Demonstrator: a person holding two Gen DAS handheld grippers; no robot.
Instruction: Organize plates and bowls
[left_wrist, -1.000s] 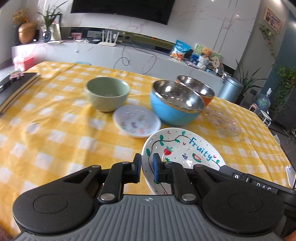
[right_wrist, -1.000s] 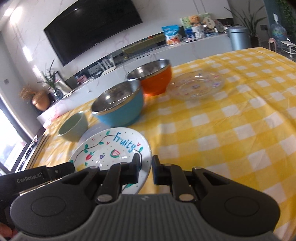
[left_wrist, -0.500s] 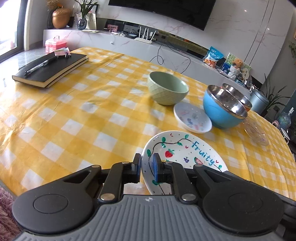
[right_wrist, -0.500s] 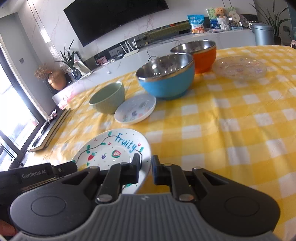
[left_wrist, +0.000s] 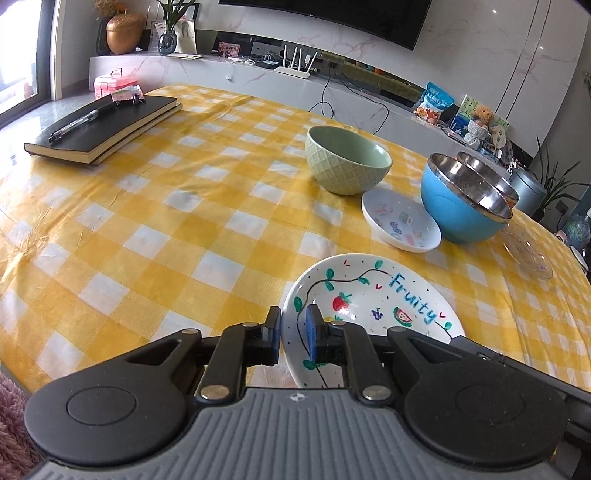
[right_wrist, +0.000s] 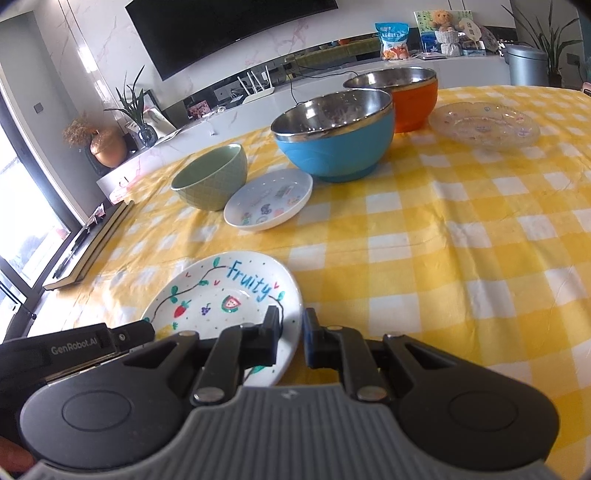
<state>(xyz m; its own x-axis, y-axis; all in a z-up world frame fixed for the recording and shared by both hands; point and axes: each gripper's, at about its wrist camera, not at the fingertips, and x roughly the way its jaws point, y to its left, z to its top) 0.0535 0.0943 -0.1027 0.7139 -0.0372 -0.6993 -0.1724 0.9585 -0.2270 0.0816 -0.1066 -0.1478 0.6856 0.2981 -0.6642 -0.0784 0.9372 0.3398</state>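
Observation:
The white plate painted with fruit and the word "Fruity" (left_wrist: 369, 295) (right_wrist: 221, 295) lies low over the yellow checked cloth near the table's front. My left gripper (left_wrist: 293, 332) is shut on its left rim and my right gripper (right_wrist: 290, 336) is shut on its right rim. Whether the plate touches the cloth I cannot tell. Beyond it stand a green bowl (left_wrist: 347, 164) (right_wrist: 212, 177), a small white plate with stickers (left_wrist: 400, 223) (right_wrist: 269, 203), a blue steel-lined bowl (left_wrist: 465, 206) (right_wrist: 336, 147), an orange bowl (right_wrist: 410, 99) and a clear glass plate (right_wrist: 484, 123).
A black notebook with a pen on it (left_wrist: 103, 125) lies at the table's far left. Bare cloth stretches between it and the green bowl. A white sideboard (left_wrist: 258, 81) with a router, plants and packets runs behind the table. A pink rug shows below the left edge.
Both grippers have carried the Fruity plate back from the bowls toward the table's near side and a little lower. The notebook has come into the left wrist view. Both grips are unchanged.

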